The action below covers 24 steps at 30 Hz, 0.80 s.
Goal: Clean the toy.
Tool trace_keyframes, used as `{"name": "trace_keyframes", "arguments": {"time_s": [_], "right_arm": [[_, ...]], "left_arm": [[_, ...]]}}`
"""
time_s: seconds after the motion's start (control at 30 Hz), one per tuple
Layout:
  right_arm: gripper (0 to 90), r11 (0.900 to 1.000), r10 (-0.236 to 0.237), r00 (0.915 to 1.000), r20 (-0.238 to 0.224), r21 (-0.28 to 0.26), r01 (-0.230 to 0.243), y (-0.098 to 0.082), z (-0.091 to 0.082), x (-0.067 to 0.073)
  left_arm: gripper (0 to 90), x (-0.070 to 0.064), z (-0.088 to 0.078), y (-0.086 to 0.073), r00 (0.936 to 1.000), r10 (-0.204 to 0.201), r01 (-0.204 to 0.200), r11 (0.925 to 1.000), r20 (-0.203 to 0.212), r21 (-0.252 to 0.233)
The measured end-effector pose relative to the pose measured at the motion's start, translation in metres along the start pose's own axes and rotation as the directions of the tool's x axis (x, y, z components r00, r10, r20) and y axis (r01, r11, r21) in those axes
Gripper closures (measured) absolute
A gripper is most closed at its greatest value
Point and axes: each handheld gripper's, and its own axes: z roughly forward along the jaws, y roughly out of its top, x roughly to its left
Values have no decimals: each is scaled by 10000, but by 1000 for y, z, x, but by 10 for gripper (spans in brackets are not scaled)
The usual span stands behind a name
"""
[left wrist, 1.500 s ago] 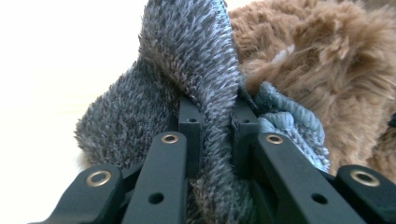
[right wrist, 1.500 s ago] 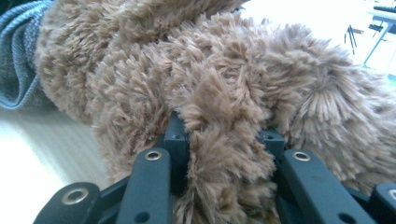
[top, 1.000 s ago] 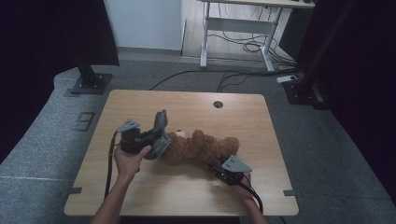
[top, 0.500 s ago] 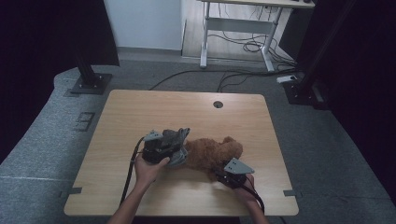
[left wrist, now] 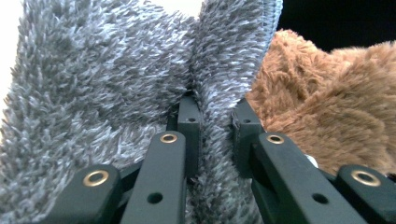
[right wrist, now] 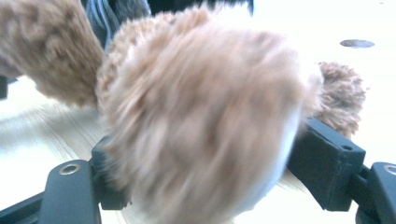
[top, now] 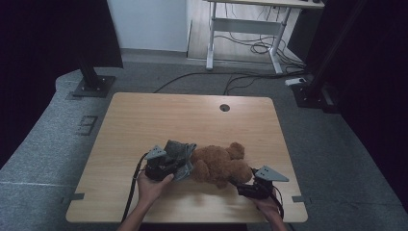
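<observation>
A brown teddy bear (top: 219,166) lies on the wooden table (top: 192,120), near its front edge. A grey fluffy cloth (top: 180,154) rests against the bear's left side. My left gripper (top: 185,166) is shut on a fold of that cloth (left wrist: 93,93), and in the left gripper view (left wrist: 217,116) the bear (left wrist: 327,116) sits just to the right of it. My right gripper (top: 240,185) is at the bear's lower right. Its jaws have just been opening and now stand wide in the right gripper view (right wrist: 215,168), with a rounded, blurred part of the bear (right wrist: 201,116) between them.
A round cable hole (top: 224,107) sits near the table's far edge. Black stand bases (top: 91,86) rest on the grey floor at the far left and far right. A desk frame with cables (top: 250,43) is behind the table.
The left hand has carried the grey cloth right and down against the bear. The right gripper has shifted slightly right, and its jaws now sit wider around the bear.
</observation>
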Motion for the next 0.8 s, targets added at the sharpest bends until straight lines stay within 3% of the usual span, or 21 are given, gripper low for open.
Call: {"name": "trace_keyframes", "arguments": {"time_s": [0.13,0.27,0.37,0.47,0.6,0.8], "right_arm": [[330,9991,-404,9989,-224,97,407,5,13,10],[443,9980,-351,9993,-142,526,358,3,30,13],[524,9959,-632,9972,407,668,604,1,33,13],[564,9883,-1294,9844,1193,963,1182,2,37,12],[578,9921,-1046,9828,1520,845,925,3,42,4],[579,9958,-750,9883,1325,613,673,2,43,1]], "left_arm": [[780,-1,0,-3,10000,-4,4,10000,49,5],[780,-3,3,-6,10000,43,-44,10000,88,81],[781,-5,8,-6,9999,156,-156,9999,57,52],[781,-7,17,-2,9996,277,-277,9996,-30,56],[779,-2,25,8,9995,260,-259,9996,-186,62],[771,2,20,26,9999,-42,44,9999,-105,136]]}}
